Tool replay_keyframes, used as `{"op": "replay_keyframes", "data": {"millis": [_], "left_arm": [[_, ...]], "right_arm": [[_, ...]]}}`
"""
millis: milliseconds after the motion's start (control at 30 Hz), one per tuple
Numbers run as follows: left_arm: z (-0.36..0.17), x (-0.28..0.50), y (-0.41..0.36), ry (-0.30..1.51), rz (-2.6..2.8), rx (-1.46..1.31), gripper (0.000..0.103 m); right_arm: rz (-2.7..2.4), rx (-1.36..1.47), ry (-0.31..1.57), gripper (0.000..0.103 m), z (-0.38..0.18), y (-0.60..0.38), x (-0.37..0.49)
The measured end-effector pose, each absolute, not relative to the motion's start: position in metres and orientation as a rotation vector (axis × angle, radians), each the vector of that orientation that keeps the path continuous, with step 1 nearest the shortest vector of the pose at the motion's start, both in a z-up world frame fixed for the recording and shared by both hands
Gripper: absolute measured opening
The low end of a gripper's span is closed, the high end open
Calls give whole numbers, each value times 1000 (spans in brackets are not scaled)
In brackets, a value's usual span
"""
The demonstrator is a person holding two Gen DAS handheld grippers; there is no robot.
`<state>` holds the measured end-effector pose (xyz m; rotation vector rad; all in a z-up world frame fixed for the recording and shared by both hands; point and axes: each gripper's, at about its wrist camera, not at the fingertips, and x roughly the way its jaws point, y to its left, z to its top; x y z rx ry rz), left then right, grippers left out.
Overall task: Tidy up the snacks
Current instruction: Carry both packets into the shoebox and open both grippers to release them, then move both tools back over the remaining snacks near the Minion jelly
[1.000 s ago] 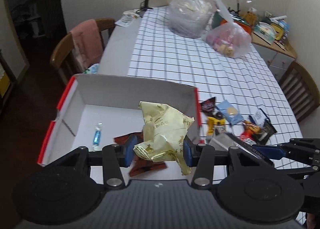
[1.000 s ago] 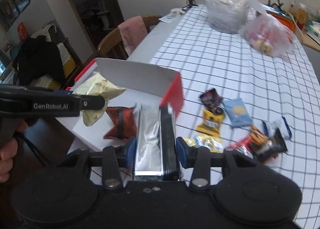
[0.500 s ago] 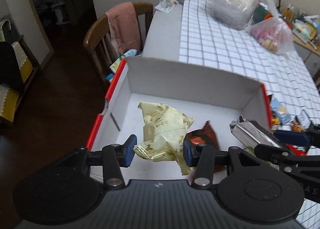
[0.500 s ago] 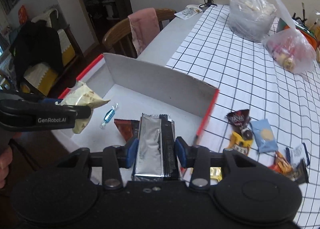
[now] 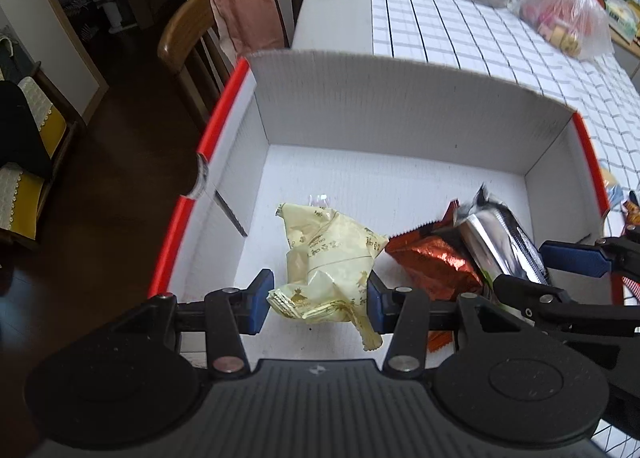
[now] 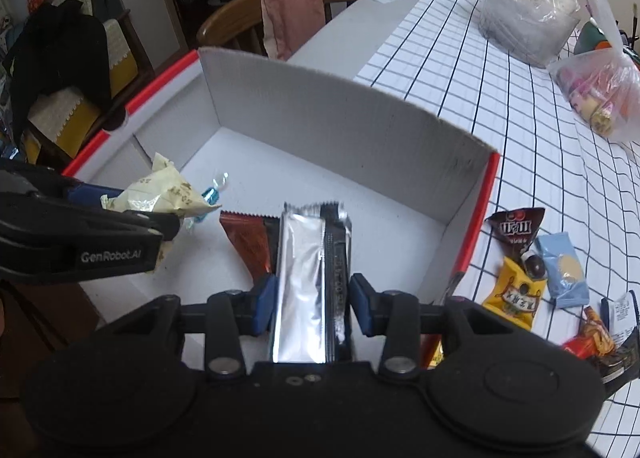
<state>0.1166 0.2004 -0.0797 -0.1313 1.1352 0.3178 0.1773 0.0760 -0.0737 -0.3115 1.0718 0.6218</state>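
Note:
A white cardboard box [image 5: 400, 110] with red edges stands at the near left end of the table. My left gripper [image 5: 318, 294] hangs over the box floor, shut on a crumpled pale yellow snack packet [image 5: 332, 254]. To its right, my right gripper [image 6: 312, 298] holds a long silver and black packet [image 6: 304, 258] above the box, its jaws closing on it. A red foil packet [image 6: 248, 242] lies on the box floor under the silver one. Next to it, a small blue wrapped candy [image 6: 210, 194] is partly hidden by the yellow packet [image 6: 168, 190].
Several loose snacks lie on the checked tablecloth right of the box, among them a brown packet [image 6: 516, 230], a yellow one [image 6: 512, 294] and a light blue one [image 6: 564, 270]. Two filled plastic bags [image 6: 524, 2] sit at the far end. A wooden chair with a pink cloth [image 6: 288, 6] stands left of the table.
Both grippers have moved left and down with their packets, from beside the box's right wall to over its floor. The box now fills more of both views.

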Motion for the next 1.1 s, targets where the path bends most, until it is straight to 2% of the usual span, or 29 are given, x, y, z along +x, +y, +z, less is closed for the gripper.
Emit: {"op": "replay_keyframes", "data": {"millis": [467,600,733,833,933,1100], "left_arm": [[-85,106,202,1140,296,-159,49],[-70,99,199,1085,299,-161,58],[-55,95,193,1041,278,-161,65],[-46,90,187,1017,260,-170,68],[-36,87,181,991,238,-176,73],[-22,84,166,945,190,-190,79]], "right_arm": [[642,-287,1073,48,-66,66,169],[658,-253,1056,52,-54,57,166],[674,-238,1025,62,-41,49,160],[686,-225,1005,65,-32,42,156],[688,-215,979,75,-20,30,152],[692,-183,935,83,0,1,147]]}}
